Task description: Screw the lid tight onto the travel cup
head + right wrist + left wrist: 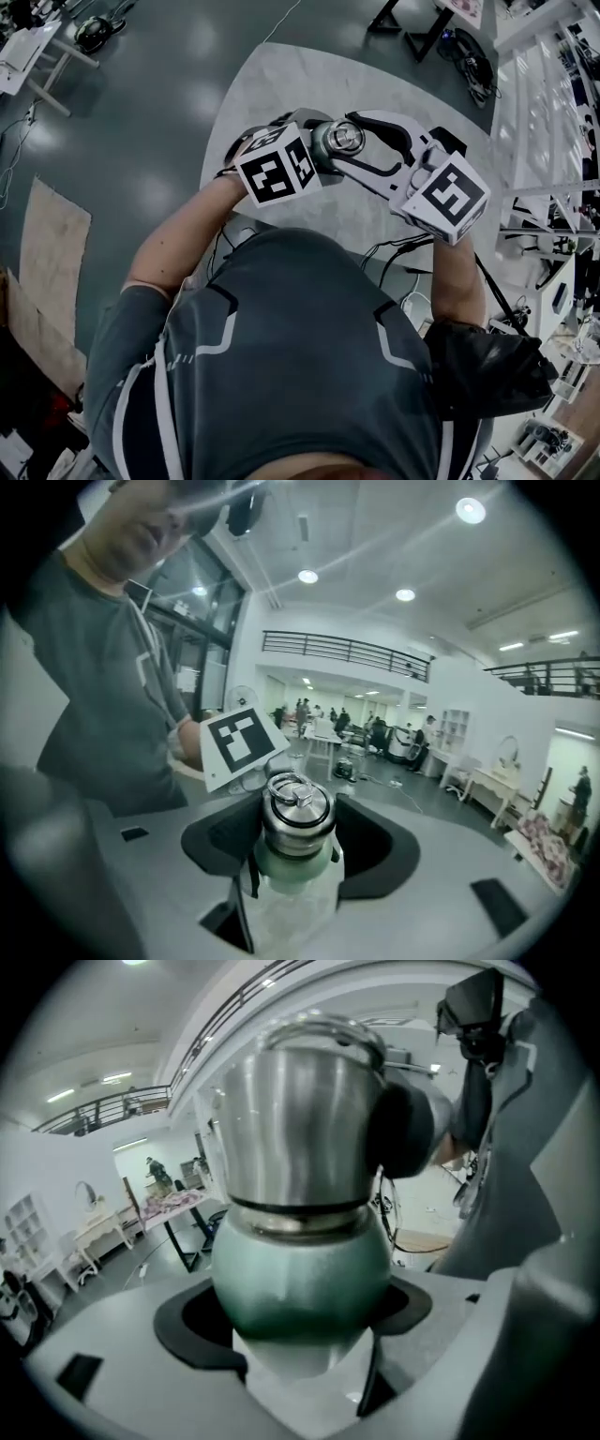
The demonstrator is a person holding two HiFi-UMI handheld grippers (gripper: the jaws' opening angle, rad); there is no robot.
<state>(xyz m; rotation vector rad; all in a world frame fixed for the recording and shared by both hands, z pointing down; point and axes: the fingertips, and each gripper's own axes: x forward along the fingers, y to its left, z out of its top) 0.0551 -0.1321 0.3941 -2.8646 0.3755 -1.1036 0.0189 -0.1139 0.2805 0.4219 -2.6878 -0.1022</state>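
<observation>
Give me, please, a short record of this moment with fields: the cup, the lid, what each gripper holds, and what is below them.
cup: green body, upright, lid on top
lid: steel, with a ring on top, sitting on the cup's mouth
left gripper: shut on the cup's body
right gripper: shut on the lid, one pad on each side
below: white table, seen in the head view
lid tightness: cannot tell
</observation>
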